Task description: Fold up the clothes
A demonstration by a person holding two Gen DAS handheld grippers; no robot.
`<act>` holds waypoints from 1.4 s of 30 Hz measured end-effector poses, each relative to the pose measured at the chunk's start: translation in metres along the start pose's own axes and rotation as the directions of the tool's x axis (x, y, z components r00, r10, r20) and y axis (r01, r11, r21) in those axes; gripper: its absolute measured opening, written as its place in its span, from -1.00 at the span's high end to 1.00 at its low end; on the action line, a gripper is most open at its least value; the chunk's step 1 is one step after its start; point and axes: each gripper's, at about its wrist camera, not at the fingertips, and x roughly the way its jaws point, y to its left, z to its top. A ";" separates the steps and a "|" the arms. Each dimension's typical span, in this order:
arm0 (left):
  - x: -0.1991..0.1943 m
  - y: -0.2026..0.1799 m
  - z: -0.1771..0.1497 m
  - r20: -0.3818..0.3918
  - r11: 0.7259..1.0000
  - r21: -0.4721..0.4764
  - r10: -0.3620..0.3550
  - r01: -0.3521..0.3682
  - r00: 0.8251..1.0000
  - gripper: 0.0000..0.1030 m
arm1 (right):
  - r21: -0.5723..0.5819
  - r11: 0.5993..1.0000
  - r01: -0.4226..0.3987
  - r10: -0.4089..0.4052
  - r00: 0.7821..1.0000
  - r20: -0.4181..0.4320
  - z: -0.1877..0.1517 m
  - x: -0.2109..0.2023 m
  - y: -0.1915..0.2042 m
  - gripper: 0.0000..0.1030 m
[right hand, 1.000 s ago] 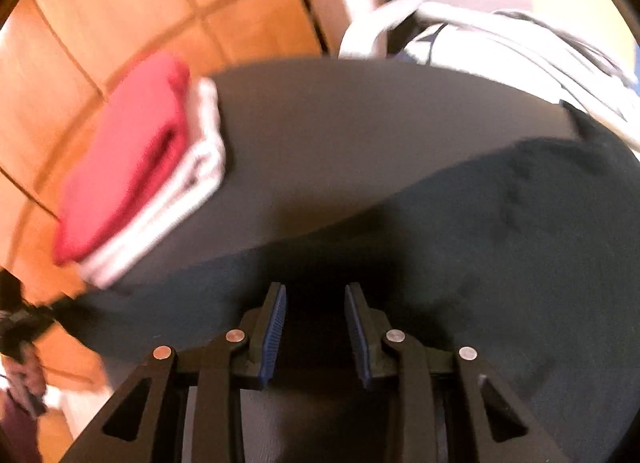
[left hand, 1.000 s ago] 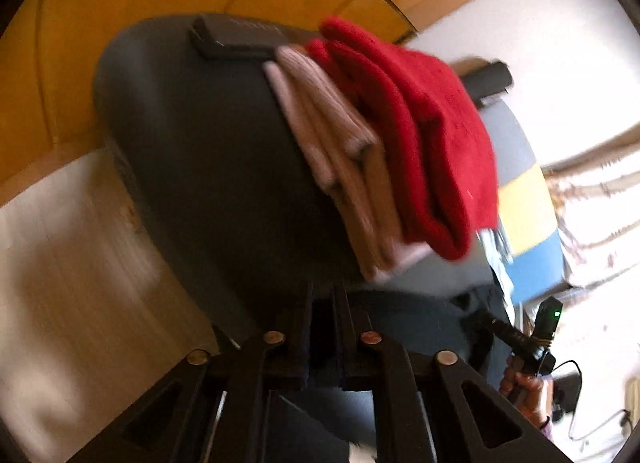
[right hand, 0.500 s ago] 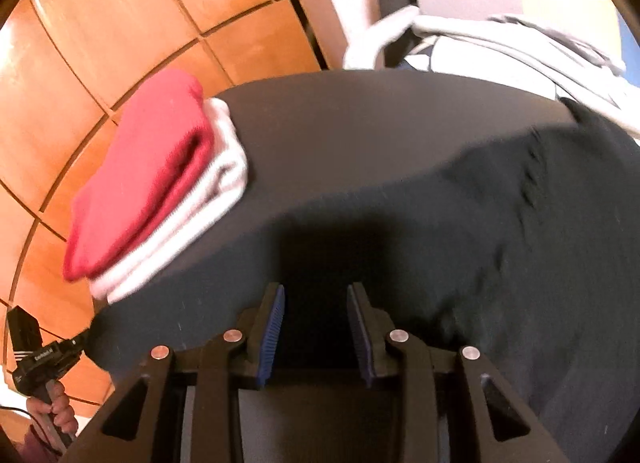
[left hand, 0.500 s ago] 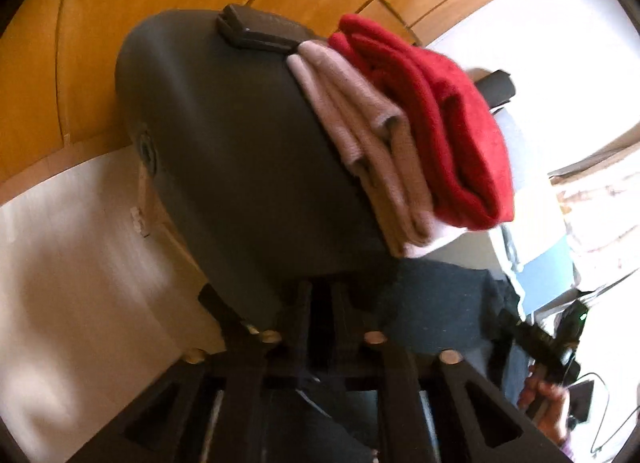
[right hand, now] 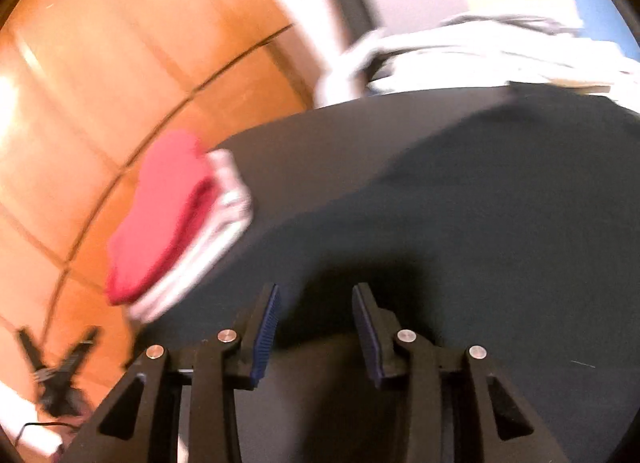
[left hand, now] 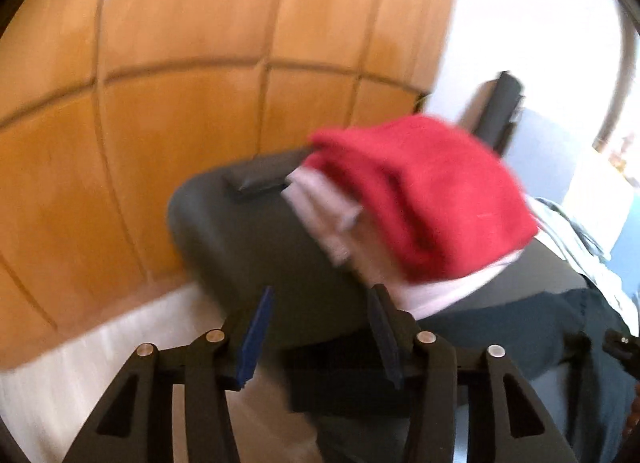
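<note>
The dark garment point(right hand: 460, 231) I am working on lies spread over the near and right part of the dark round table point(right hand: 320, 135), its edge running across the tabletop in the right wrist view; in the left wrist view the same cloth point(left hand: 500, 327) drapes over the table's near right rim. I judge I am between folds: 1 fold on this piece looks laid down, and both grippers are letting go of it. The left gripper point(left hand: 320, 339) has its jaws opening, blue pads well apart, with nothing pinched between them; only the table edge and cloth sit beyond. The right gripper point(right hand: 316, 327) is opening too, its pads apart over the dark cloth with none of it between them, as far as the blur lets me tell. Further out, at the far left of the table, sits a stack of 2 finished pieces, a red folded garment point(left hand: 424, 199) on top of a pale pink folded one point(left hand: 320, 211), just beside a flat black object point(left hand: 260, 179) I cannot identify. Beyond the table, a heap of white unfolded clothes point(right hand: 480, 55) waits. Next I think I need to find a free edge of the dark garment, close both pairs of pads on it and carry it across for the next fold.
</note>
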 end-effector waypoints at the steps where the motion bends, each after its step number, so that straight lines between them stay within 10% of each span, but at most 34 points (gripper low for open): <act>1: -0.002 -0.019 0.001 0.005 0.999 0.043 -0.028 0.027 1.000 -0.08 | 0.027 0.999 0.036 -0.036 0.999 0.012 -0.002 -0.012 -0.017 0.24; 6: 0.004 -0.143 -0.018 -0.092 0.934 0.224 -0.265 0.279 0.960 -0.12 | 0.278 0.953 0.118 -0.146 0.986 0.085 -0.024 -0.095 -0.128 0.24; 11: 0.003 -0.268 -0.050 -0.240 0.783 0.338 -0.465 0.523 0.852 -0.12 | 0.480 0.858 0.183 -0.298 0.938 0.174 -0.051 -0.193 -0.234 0.24; 16: 0.007 -0.371 -0.091 -0.367 0.658 0.411 -0.514 0.631 0.775 -0.12 | 0.675 0.711 0.198 -0.486 0.832 0.268 -0.078 -0.304 -0.322 0.24; 18: 0.010 -0.398 -0.107 -0.387 0.624 0.456 -0.503 0.634 0.773 -0.12 | 0.727 0.655 0.205 -0.577 0.757 0.306 -0.085 -0.352 -0.350 0.24; 20: 0.012 -0.415 -0.121 -0.407 0.608 0.487 -0.477 0.626 0.779 -0.12 | 0.770 0.611 0.184 -0.606 0.734 0.305 -0.090 -0.388 -0.377 0.23; 23: 0.023 -0.427 -0.138 -0.467 0.615 0.464 -0.442 0.637 0.766 -0.12 | 0.805 0.585 0.100 -0.539 0.790 0.293 -0.091 -0.407 -0.405 0.19; 33: 0.016 -0.440 -0.139 -0.526 0.561 0.468 -0.444 0.683 0.725 -0.51 | 0.482 0.876 0.037 -0.158 0.964 0.213 0.000 -0.220 -0.306 0.19; 38: 0.040 -0.471 -0.104 -0.507 0.569 0.432 -0.488 0.700 0.710 -0.51 | 0.312 0.949 0.046 -0.087 0.989 0.117 0.093 -0.126 -0.271 0.19; 42: 0.094 -0.503 -0.049 -0.508 0.634 0.319 -0.513 0.704 0.692 -0.55 | 0.252 0.963 0.091 -0.104 0.994 0.037 0.163 -0.067 -0.270 0.19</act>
